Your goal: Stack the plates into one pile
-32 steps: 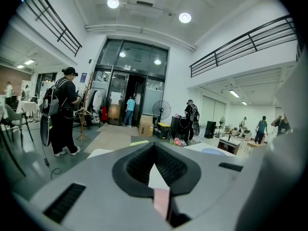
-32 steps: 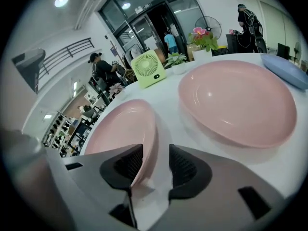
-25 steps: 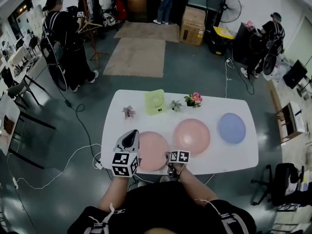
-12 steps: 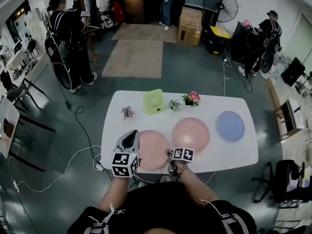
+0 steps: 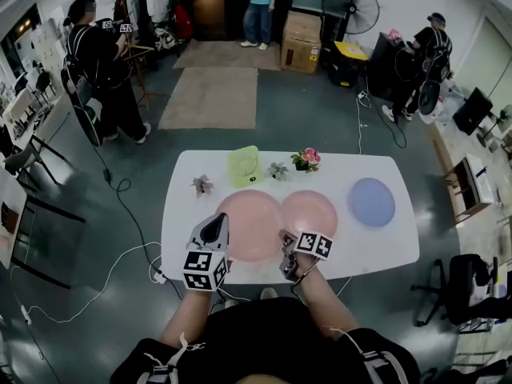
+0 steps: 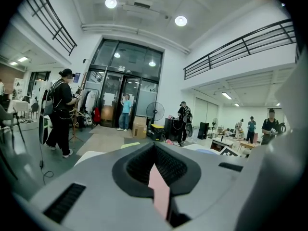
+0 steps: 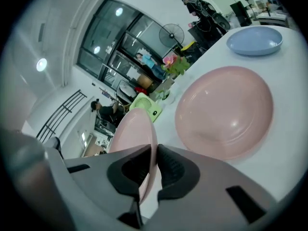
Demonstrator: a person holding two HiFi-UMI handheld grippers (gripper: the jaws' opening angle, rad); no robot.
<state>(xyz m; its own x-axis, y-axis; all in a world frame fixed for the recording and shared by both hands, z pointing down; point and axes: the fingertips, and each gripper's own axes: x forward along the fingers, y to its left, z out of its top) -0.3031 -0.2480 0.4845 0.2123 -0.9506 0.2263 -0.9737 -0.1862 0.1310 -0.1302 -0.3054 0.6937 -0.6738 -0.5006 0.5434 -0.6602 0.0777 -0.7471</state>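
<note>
Pink plate [image 5: 250, 222], the leftmost of three, was held over the near edge of the white surface [image 5: 376, 246], gripped from both sides. The left hand-held gripper [image 5: 216, 221] was clamped on its left rim; in the left gripper view a thin pink edge [image 6: 159, 192] sat pinched between the closed jaws of that hand-held gripper [image 6: 155, 163]. The right hand-held gripper [image 5: 285, 242] was closed on the plate's near right rim, and the right gripper view showed the rim [image 7: 137, 129] squeezed between the dark pads of that hand-held gripper [image 7: 155, 160], with the plate standing at a slant to the surface.

A second pink plate [image 5: 312, 213] lay flat in the middle of the surface, just beside the held one, their rims meeting or overlapping in the head view; from the right gripper view it [image 7: 225, 112] lay beyond the jaws. A blue plate [image 5: 371, 202] lay flat toward the right edge, apart from the pink pair.

Along the far edge stood a green fan [image 5: 244, 166], a small plant [image 5: 278, 169] and a pot of pink flowers [image 5: 305, 159], with another small plant [image 5: 202, 184] nearer the far left corner.

On the floor beyond lay a rug [image 5: 210, 97], and a cardboard box [image 5: 302, 42] and a standing fan [image 5: 350, 8] stood by the far wall.
</note>
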